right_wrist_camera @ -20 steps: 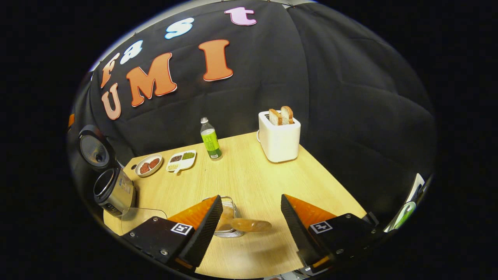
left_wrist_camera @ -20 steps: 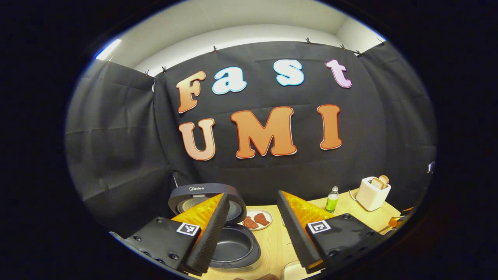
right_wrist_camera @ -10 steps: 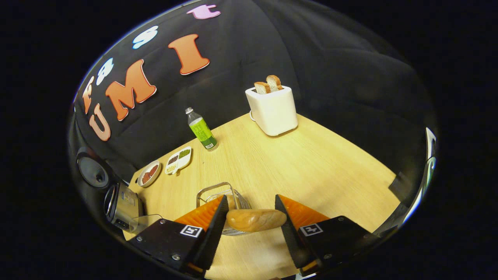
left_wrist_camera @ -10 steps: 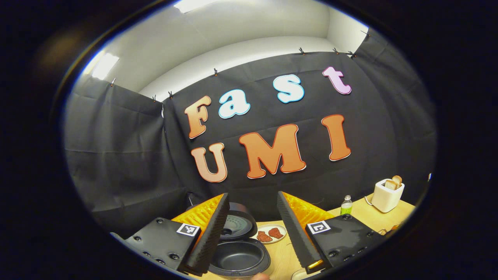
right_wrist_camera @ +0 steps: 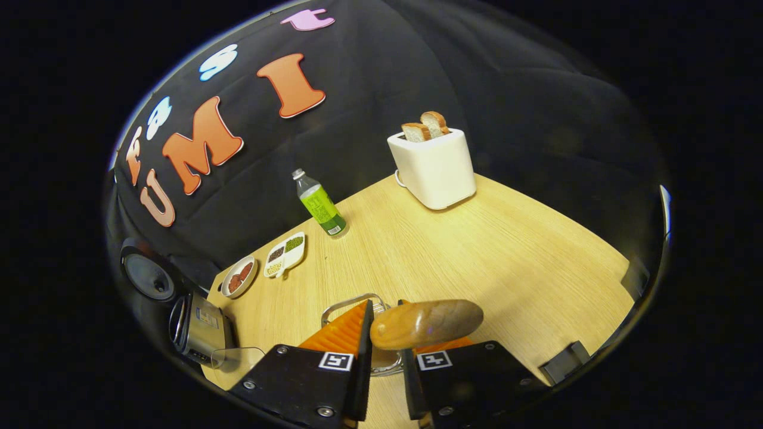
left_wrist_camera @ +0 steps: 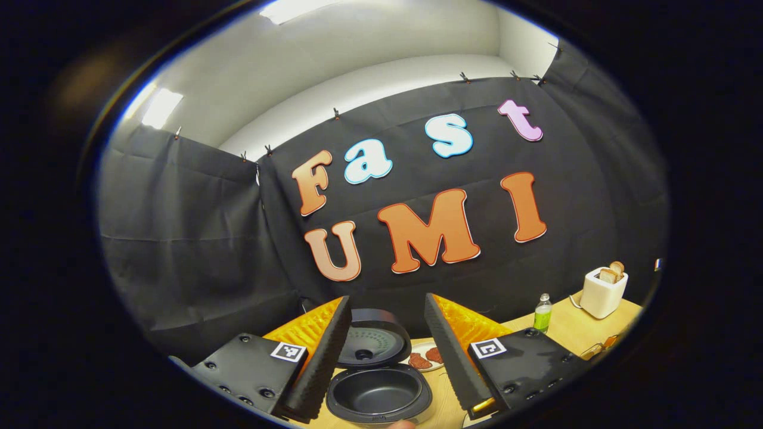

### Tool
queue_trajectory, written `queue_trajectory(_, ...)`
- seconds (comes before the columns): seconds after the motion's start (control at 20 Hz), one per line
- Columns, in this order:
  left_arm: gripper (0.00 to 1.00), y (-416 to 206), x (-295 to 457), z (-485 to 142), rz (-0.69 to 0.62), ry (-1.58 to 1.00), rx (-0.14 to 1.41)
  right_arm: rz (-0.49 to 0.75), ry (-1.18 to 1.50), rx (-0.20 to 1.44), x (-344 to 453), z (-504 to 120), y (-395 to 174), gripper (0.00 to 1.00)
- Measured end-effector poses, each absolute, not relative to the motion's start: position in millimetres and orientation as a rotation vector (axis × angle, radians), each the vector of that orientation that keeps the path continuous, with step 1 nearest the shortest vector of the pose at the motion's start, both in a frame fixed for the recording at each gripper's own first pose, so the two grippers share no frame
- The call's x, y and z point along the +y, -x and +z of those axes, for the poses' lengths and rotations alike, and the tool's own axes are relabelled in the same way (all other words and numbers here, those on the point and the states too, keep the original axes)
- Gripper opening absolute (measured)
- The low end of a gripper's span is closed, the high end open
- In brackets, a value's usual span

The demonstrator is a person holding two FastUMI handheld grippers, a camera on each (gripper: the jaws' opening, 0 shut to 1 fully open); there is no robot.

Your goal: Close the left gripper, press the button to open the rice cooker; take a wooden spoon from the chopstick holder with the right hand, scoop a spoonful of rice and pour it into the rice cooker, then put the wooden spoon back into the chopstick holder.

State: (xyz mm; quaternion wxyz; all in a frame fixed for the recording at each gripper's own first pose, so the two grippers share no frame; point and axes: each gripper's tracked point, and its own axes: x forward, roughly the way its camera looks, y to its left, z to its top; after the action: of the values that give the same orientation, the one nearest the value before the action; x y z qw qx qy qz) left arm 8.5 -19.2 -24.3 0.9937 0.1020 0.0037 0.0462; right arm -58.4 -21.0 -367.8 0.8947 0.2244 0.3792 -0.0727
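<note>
**Inspector:** State of the right gripper (right_wrist_camera: 384, 333)?

**Assistant:** The jaws stand nearly together, with only a narrow slot between them. The wooden spoon (right_wrist_camera: 426, 323) lies across their tips, bowl end out to the right. Whether both fingers press on it, I cannot tell. The wire chopstick holder (right_wrist_camera: 351, 302) sits directly behind, its rim showing over the fingertips.

**Inspector:** And the left gripper (left_wrist_camera: 387, 333)?

**Assistant:** Jaws wide apart, holding nothing. It hangs above the rice cooker (left_wrist_camera: 378, 396), whose lid (left_wrist_camera: 374, 345) stands upright, with the dark inner pot exposed between the fingers.

**Inspector:** Edges and clearance?

**Assistant:** In the right gripper view the rice cooker stands at the left edge of the desk (right_wrist_camera: 477, 250), a clear lid-like piece just beside its base. A plate of red food (right_wrist_camera: 238, 277) and a divided dish (right_wrist_camera: 286, 254) lie near the back edge, a green bottle (right_wrist_camera: 320, 204) further along, and a white toaster (right_wrist_camera: 434, 167) with two slices at the far corner. The wide middle and right of the desk offer free room.
</note>
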Motion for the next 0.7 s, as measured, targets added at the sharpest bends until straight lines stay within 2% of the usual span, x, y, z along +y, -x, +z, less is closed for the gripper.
queue_trajectory(0.05,0.77,-7.3,-16.3,-24.6,0.095,-0.204,0.004,-0.155,-0.466,0.786,-20.5,-367.5,55.1,0.23)
queue_trajectory(0.2,0.77,-6.5,-13.1,-26.8,0.098,-0.191,0.016,-0.172,-0.47,0.786,-18.1,-366.8,53.8,0.18)
queue_trajectory(0.25,0.85,-6.4,-10.3,-29.3,0.103,-0.188,0.017,-0.184,-0.473,0.797,-17.2,-367.3,53.9,0.17)
queue_trajectory(0.3,0.77,-6.1,-9.0,-30.2,0.104,-0.189,0.018,-0.2,-0.478,0.811,-17.3,-369.0,54.9,0.16)
queue_trajectory(0.45,0.77,-4.3,-2.4,-29.5,0.111,-0.19,0.016,-0.206,-0.485,0.818,-16.0,-358.7,50.6,0.14)
queue_trajectory(0.55,0.93,-3.6,0.4,-32.4,0.108,-0.17,0.024,-0.187,-0.481,0.787,-14.7,-338.5,45.6,0.13)
queue_trajectory(0.6,0.77,-4.4,3.7,-33.2,0.107,-0.157,0.026,-0.178,-0.482,0.767,-15.8,-327.8,44.5,0.13)
queue_trajectory(0.7,0.77,-3.2,9.1,-38.1,0.107,-0.14,0.038,-0.161,-0.486,0.722,-17.0,-303.1,41.1,0.13)
